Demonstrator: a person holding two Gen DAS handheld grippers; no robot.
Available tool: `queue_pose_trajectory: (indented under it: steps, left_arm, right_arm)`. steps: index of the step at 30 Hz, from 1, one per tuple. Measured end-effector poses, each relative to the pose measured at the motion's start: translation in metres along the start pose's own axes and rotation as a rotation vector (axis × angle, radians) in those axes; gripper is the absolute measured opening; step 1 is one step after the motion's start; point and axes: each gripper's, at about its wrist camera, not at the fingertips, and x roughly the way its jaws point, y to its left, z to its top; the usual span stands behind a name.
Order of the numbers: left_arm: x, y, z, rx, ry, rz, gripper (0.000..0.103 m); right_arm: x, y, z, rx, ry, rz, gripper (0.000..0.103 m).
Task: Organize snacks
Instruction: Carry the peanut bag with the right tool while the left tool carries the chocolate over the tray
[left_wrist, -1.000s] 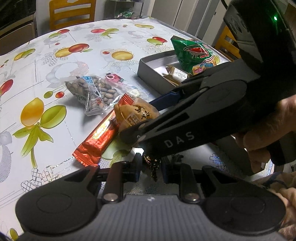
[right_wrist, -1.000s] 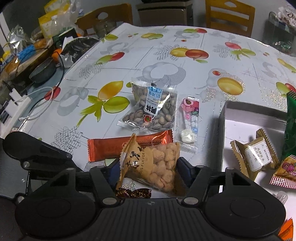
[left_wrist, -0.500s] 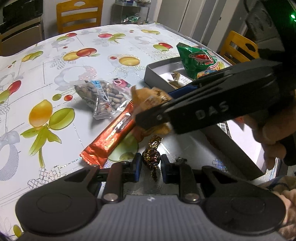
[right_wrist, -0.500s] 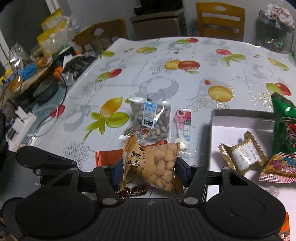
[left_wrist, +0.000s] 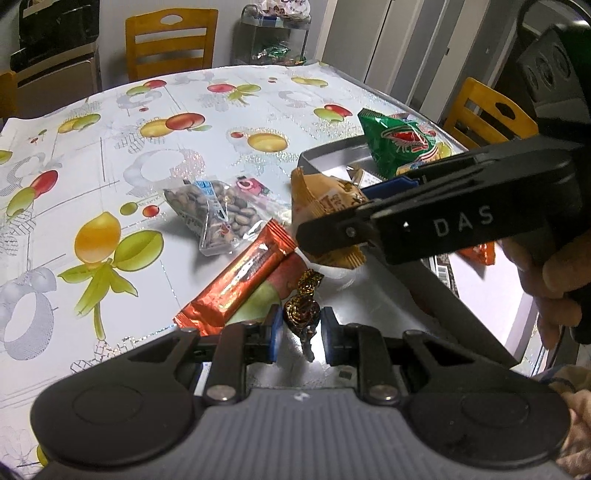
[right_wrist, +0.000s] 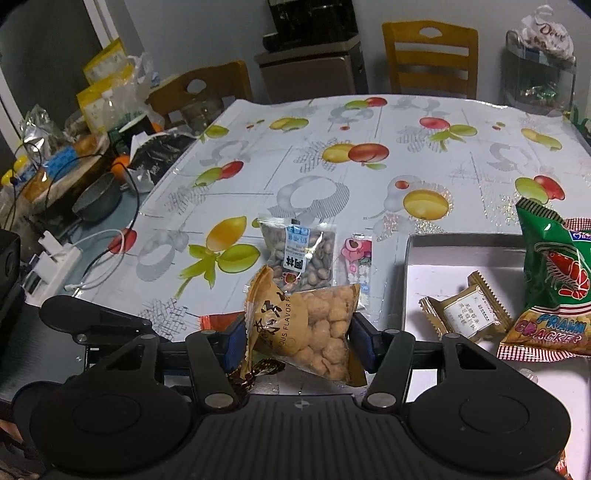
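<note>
My right gripper (right_wrist: 297, 334) is shut on an orange bag of peanut snacks (right_wrist: 314, 332) and holds it above the table; the bag also shows in the left wrist view (left_wrist: 325, 206), just left of the grey tin box (left_wrist: 332, 155). My left gripper (left_wrist: 298, 325) is shut on a gold-and-brown wrapped candy (left_wrist: 301, 308) low over the table. An orange wafer bar (left_wrist: 240, 273), a bag of pistachios (left_wrist: 210, 210) and a pink candy packet (left_wrist: 253, 186) lie on the fruit-print tablecloth.
The tin box (right_wrist: 461, 243) holds a green prawn cracker bag (right_wrist: 554, 288) and a gold wrapped biscuit (right_wrist: 465, 312). Clutter, cables and a pan (right_wrist: 96, 199) sit off the table's left edge. Wooden chairs (right_wrist: 428, 59) stand behind the table.
My right gripper has lifted the peanut bag off the table, up and toward the tin box. My left gripper has risen slightly with the candy in it.
</note>
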Motion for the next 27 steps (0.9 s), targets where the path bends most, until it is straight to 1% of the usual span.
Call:
queue_pose_trajectory:
  steps: [6,27]
  left_arm:
    - [-0.005,-0.004,0.003,-0.003,-0.017,-0.001,0.018]
    - [-0.007,-0.024,0.019,0.039,-0.055,-0.035,0.018]
  right_arm:
    - [-0.010,-0.001,-0.002,0.004,-0.018,-0.009,0.058]
    - [-0.041,-0.016,-0.010,0.051,-0.075,-0.065,0.058]
